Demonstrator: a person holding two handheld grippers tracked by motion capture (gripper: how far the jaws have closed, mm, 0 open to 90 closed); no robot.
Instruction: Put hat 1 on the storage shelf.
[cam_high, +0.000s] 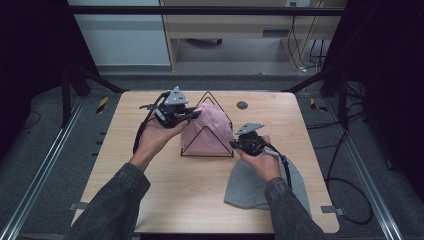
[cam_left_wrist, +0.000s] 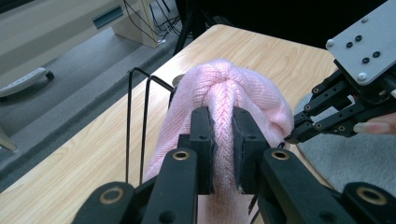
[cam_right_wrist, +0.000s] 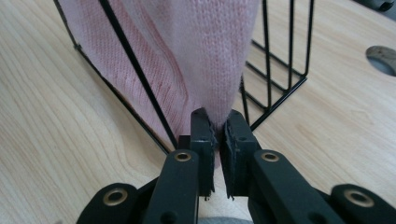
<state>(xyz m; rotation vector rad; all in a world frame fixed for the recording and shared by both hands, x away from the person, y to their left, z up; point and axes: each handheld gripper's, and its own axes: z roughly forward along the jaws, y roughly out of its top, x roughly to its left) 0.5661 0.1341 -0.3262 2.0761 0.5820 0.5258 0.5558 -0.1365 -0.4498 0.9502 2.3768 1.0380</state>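
Pink hat (cam_high: 209, 131) sits draped over a black wire rack (cam_high: 207, 150) at table (cam_high: 165, 190) centre. Left gripper (cam_high: 192, 115), at the hat's 10 o'clock, pinches a raised fold of knit at the crown, jaws nearly closed on it. Right gripper (cam_high: 235, 145), at 4 o'clock, clamps the hat's lower edge, jaws almost together. Grey hat (cam_high: 250, 192) lies at 5 o'clock, partly hidden under the right hand (cam_high: 262, 162). Rack's far side is hidden behind the knit.
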